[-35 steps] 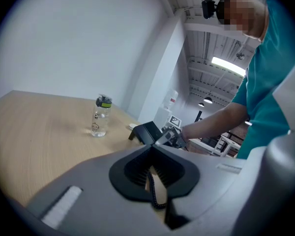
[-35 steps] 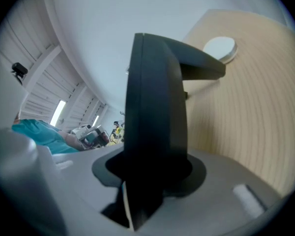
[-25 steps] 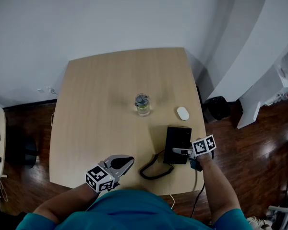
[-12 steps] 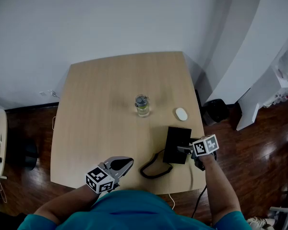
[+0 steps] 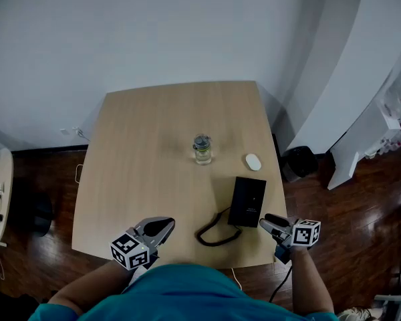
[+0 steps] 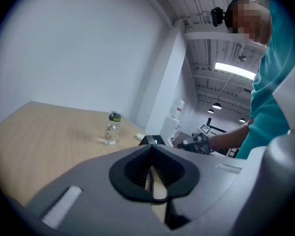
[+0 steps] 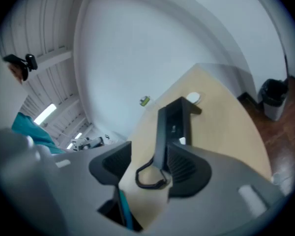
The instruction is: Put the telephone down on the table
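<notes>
My head camera looks steeply down; gripper cameras, low at the table's (image 5: pixel 154 132) seven and five o'clock, apparently share the telephone (image 5: pixel 247 201).

The telephone (image 6: pixel 150 140) lay mostly hidden behind the left gripper (image 6: pixel 151 163) in that gripper's view. At nine o'clock in the head view, the frame cut off a side table (image 5: pixel 4 179), its clutter unidentifiable.

Wooden table (image 5: pixel 134 152) with telephone (image 5: pixel 247 201) (corded), bottle (image 5: pixel 202 149), mouse (image 5: pixel 253 162)
</notes>
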`<state>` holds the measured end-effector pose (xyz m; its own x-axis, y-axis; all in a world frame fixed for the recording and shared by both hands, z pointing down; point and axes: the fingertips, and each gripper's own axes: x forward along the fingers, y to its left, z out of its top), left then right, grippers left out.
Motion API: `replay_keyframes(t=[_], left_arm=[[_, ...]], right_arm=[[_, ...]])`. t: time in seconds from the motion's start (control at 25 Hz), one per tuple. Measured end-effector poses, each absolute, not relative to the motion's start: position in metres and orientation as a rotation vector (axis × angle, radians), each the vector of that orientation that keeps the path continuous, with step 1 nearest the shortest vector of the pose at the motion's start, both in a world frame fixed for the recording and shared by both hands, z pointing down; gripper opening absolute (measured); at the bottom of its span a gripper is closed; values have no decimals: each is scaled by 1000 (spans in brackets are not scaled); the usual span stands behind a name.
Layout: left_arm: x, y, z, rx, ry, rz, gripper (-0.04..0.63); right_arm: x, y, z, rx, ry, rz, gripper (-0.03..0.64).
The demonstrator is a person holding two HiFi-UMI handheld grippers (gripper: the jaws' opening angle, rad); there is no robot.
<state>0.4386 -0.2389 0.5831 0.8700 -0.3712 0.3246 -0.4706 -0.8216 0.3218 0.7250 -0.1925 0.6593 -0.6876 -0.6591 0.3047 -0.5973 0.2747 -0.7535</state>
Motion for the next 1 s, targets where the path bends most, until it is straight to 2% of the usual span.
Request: replay_keyframes(t=[0.16, 0.28, 0.32, 0.64, 1.0], left_arm=[[422, -237, 580, 2630, -663, 324, 5], [409, -234, 577, 2625, -673, 312, 5], [404, -233, 575, 2626, -676, 304, 5], [332, -239, 552, 2687, -711, 203, 5], [152, -242, 535, 2745, -772, 162, 5]], right_arm=[[678, -174, 639, -967, 2535, -1346, 169], [650, -169, 622, -867, 2566, -1293, 64], [641, -169, 616, -838, 2579, -1270, 3], [544, -184, 561, -655, 2641, -1113, 2], [360, -212, 527, -617, 2715, -1027, 2]])
